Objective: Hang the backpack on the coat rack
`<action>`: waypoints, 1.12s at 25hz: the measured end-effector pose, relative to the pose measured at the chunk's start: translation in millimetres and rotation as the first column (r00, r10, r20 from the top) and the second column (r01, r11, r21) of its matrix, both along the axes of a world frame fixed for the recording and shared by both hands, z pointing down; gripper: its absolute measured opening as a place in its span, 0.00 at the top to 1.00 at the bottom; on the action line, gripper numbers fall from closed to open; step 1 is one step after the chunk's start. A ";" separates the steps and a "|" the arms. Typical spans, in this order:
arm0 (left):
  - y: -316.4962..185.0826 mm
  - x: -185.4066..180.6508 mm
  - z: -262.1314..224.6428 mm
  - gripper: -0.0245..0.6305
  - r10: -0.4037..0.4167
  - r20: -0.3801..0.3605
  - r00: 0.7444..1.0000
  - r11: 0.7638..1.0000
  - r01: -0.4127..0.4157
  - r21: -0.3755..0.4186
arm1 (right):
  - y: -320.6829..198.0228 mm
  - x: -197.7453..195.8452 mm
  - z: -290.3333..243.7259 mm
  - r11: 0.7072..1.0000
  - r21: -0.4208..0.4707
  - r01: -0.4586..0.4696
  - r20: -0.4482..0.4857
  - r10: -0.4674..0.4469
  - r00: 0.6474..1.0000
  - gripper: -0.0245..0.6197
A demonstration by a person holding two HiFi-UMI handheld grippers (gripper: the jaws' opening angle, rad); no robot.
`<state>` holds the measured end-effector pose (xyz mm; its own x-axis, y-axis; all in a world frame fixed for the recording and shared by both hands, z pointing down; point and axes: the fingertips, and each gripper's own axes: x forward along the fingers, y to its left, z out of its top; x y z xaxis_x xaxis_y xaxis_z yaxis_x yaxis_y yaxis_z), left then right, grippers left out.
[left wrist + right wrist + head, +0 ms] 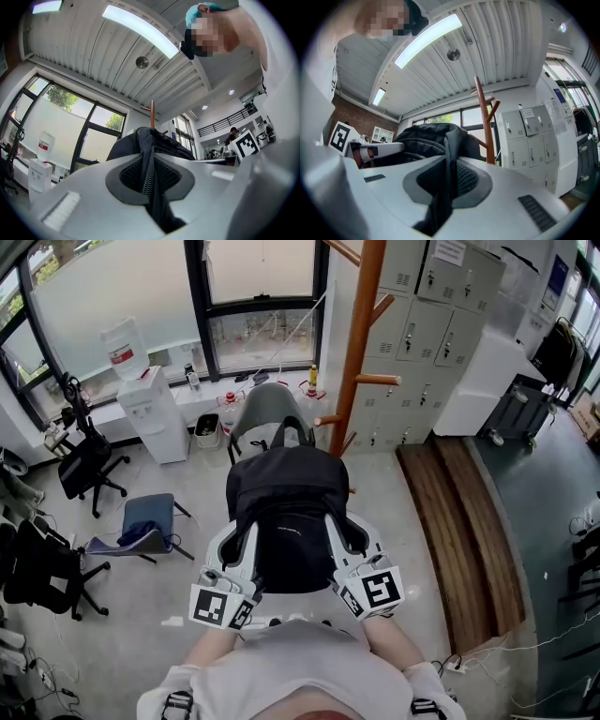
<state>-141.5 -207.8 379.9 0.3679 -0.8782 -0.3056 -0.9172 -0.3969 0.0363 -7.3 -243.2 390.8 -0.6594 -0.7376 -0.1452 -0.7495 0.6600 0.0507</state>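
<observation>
Black nylon filled the middle of the head view: the backpack point(286, 512) hung in the air between my two tongs, left of the coat rack point(361, 343) and nearer me, on none of its pegs. My left gripper point(246, 554) stood farthest from the coat rack, its smooth grey jaws clamped together on a shoulder strap point(149, 176). Only the left gripper view showed that strap's ribbed, zip-like edge pinched between them, with the rack's pole a thin brown tip above the bag's rounded top. My right gripper point(342, 549), nearer the coat rack, was likewise closed on the other strap point(445, 187), a flat matte band running down between its jaws. The right gripper view alone showed the rack's angled pegs from below, round reddish-brown wood, just right of the bag. The head view gave what neither gripper view could: a curved grey chair point(270, 409) just left of the coat rack's foot, and grey metal lockers point(422, 315) right of the coat rack.
</observation>
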 end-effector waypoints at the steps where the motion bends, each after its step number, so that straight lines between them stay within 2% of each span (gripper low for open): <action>1: -1.1 -0.3 -4.3 0.91 0.001 -0.001 1.000 1.000 -0.001 0.012 | -1.0 -0.2 -5.0 1.000 0.010 0.001 -0.001 -0.001 1.000 0.90; 7: -9.6 3.4 -21.3 0.91 0.034 -0.003 0.999 0.998 -0.034 0.062 | -4.9 4.9 -24.9 0.998 0.062 -0.024 0.008 0.024 1.000 0.90; 12: -23.2 14.7 -27.1 0.91 0.073 0.001 0.997 0.995 -0.073 0.075 | -12.5 17.6 -30.9 0.996 0.071 -0.061 0.012 0.060 0.998 0.90; 18: -38.3 25.5 -13.3 0.91 0.112 -0.016 0.994 0.993 -0.112 0.036 | -20.7 30.3 -18.6 0.994 0.049 -0.099 0.001 0.099 0.995 0.90; 28: -56.6 30.3 17.9 0.91 0.121 -0.017 0.992 0.991 -0.122 -0.047 | -35.7 35.6 16.6 0.992 -0.035 -0.122 -0.014 0.122 0.992 0.90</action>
<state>-111.2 -264.4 397.7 0.4689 -0.8408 -0.2705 -0.8614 -0.5030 0.0703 28.3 -278.9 407.4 -0.5658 -0.8172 -0.1101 -0.8240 0.5653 0.0384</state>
